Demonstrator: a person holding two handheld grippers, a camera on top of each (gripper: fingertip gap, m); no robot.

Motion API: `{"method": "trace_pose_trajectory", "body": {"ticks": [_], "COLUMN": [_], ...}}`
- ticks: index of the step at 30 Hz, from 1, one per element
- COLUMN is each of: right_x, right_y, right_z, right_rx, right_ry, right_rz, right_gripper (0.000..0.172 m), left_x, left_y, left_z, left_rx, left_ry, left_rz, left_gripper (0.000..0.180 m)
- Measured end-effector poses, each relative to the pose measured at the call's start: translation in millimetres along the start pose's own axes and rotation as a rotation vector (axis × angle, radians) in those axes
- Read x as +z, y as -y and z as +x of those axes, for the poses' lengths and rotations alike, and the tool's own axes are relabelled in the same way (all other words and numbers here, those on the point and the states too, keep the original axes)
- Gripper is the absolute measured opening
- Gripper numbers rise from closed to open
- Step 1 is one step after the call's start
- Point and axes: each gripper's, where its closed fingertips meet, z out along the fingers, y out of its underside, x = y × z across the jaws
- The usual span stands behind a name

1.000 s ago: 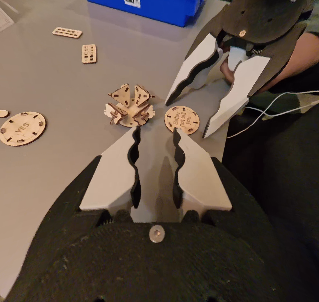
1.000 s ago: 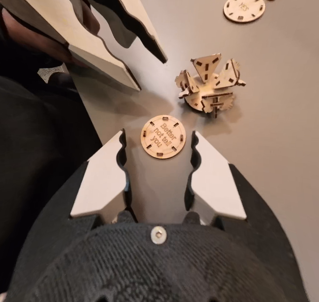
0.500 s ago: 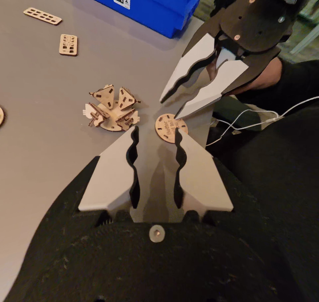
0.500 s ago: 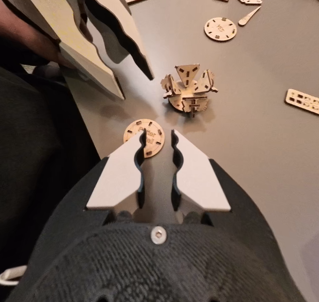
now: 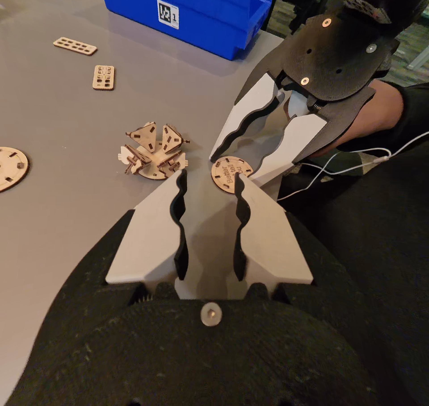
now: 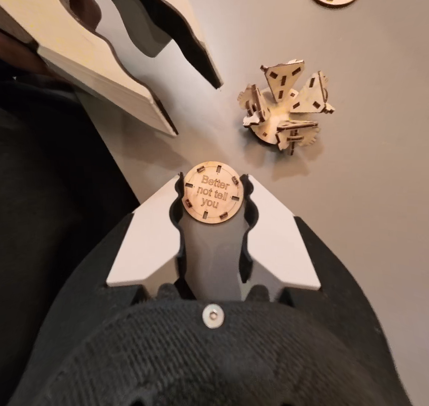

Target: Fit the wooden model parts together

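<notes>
Widened since half a second ago, then narrower with one tip over the wooden disc [image 6: 213,197]; now straddling it, with the right gripper [image 6: 213,175] set squarely around it. Black wavy pads [image 6: 177,193] against the rim on both sides, so pinching it by the edge as far as can be seen.

Beneath everything, smooth matte grey table [image 5: 58,116]. At its far edge, glossy blue plastic bin [image 5: 209,12] bearing a white tag. Nearer, left gripper [image 5: 210,173] with fingers spread on nothing, tips close to the disc but apart from it, plainly farther off than the right's.

Left of the disc, a part-built plywood assembly [image 5: 153,153]: triangular slotted plates standing on a round base, laser-browned edges.

Disc itself flat, thin, pale ply, ringed with small slots and engraved with writing; round, hence no long axis; straight ahead between the right fingers, close to the table's near edge.

Farther off, a second slotted disc [image 5: 9,167] and two small slotted strips [image 5: 74,46].
</notes>
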Motion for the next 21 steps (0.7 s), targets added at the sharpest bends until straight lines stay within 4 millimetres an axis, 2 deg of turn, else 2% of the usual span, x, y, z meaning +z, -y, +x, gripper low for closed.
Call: {"method": "trace_pose_trajectory", "body": {"ticks": [6,7,8,10,13,15,18,20,21], "right_x": [-7,-11,-17,-23,-26,-33,-25,-15,-15], "right_y": [-2,3,9,14,4,6,-5,-16,-16], "right_z": [10,7,4,15,28,36,33,36,40], "right_rx": [-0.003,-0.005,-0.006,0.033,0.057,0.064,0.128,0.109,0.089], "right_ry": [0.02,0.061,0.099,0.076,0.048,0.006,0.022,-0.025,-0.063], "right_rz": [0.047,0.089,0.147,0.207,0.151,0.184,0.112,0.042,0.047], "right_gripper": [0.043,0.017,0.0,0.02,0.04,0.05,0.073,0.077,0.072], "left_x": [5,5,6,7,9,10,11,11,11], "left_y": [2,2,3,8,14,13,16,15,14], "left_z": [3,3,4,7,11,9,1,-4,-7], "left_rx": [-0.004,-0.008,-0.012,-0.037,-0.093,-0.096,-0.071,-0.043,-0.031], "left_ry": [-0.025,-0.03,-0.038,-0.077,-0.132,-0.125,-0.076,-0.041,-0.025], "left_rz": [0.008,0.006,0.01,0.04,0.071,0.065,0.071,0.06,0.048], "left_gripper": [0.038,0.038,0.038,0.038,0.038,0.038,0.038,0.038,0.038]}}
